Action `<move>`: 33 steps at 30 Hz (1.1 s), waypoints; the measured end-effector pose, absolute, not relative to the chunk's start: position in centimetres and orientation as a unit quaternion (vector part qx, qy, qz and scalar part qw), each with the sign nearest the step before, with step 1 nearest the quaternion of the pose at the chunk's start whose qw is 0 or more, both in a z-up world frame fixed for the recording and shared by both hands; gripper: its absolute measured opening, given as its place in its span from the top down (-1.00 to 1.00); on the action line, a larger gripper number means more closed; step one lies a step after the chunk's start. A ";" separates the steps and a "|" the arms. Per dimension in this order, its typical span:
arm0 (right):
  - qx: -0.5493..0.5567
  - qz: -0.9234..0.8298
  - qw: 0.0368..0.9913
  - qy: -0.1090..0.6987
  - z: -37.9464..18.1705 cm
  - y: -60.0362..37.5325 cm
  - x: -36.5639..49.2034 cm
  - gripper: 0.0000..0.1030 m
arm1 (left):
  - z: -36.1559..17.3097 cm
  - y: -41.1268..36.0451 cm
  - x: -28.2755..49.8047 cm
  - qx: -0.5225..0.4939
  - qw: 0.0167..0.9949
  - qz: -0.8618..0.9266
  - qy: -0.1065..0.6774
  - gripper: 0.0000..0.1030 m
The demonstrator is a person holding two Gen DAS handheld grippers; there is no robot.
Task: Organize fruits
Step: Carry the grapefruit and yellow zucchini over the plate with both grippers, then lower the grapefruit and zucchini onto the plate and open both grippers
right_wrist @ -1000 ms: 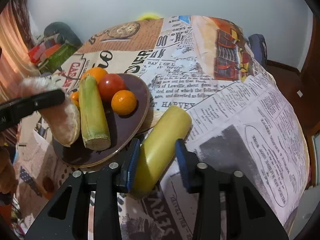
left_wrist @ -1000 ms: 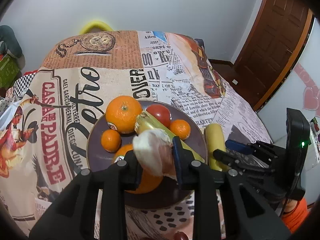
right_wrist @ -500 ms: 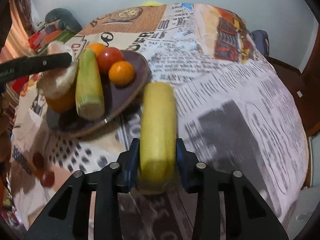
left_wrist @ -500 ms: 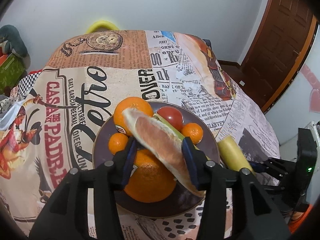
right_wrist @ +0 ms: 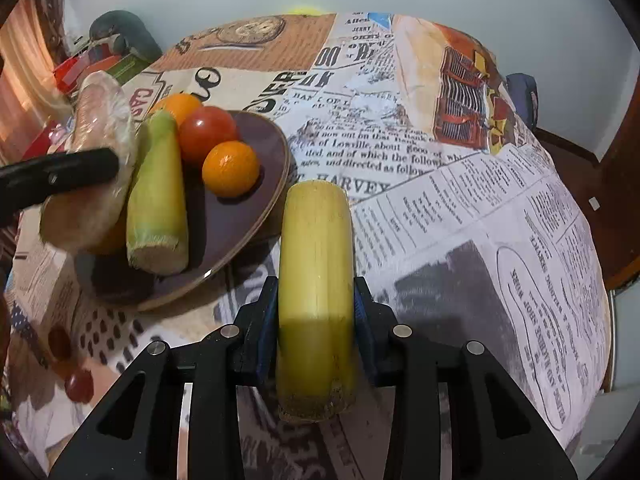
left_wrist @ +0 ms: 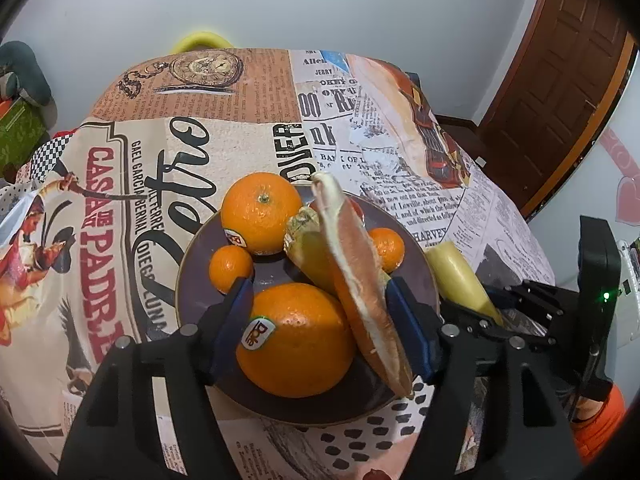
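Newsprint-patterned cloth (left_wrist: 256, 128) reading "CASA DE PADRE" and "HARVEY" covers the table, bare past the round purple plate (left_wrist: 192, 264). On it, a big orange (left_wrist: 296, 344) wears a "Dole" sticker. The left gripper (left_wrist: 320, 324), jaws just widening, stands open beside a pale pink fruit wedge (left_wrist: 360, 280). The right gripper (right_wrist: 316, 316) clamps a yellow cane stalk (right_wrist: 316, 264) beside the plate's rim.
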State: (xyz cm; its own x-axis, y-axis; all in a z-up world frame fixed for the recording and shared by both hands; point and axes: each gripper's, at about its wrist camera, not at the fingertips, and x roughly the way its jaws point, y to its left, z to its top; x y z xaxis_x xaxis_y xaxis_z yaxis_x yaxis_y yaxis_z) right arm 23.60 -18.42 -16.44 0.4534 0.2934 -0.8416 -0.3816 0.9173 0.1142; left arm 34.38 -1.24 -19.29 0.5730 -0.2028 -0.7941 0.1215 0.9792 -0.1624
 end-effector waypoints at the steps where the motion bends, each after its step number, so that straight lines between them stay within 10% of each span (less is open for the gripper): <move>1: -0.044 0.197 0.854 0.480 -16.4 -18.4 23.7 0.37 | -19.3 -1.2 34.4 -0.045 0.886 -0.091 0.453 -0.35; 33: -0.037 0.286 0.861 0.420 -13.1 -12.8 26.6 0.38 | -17.7 3.1 31.4 -0.059 0.895 -0.070 0.437 -0.39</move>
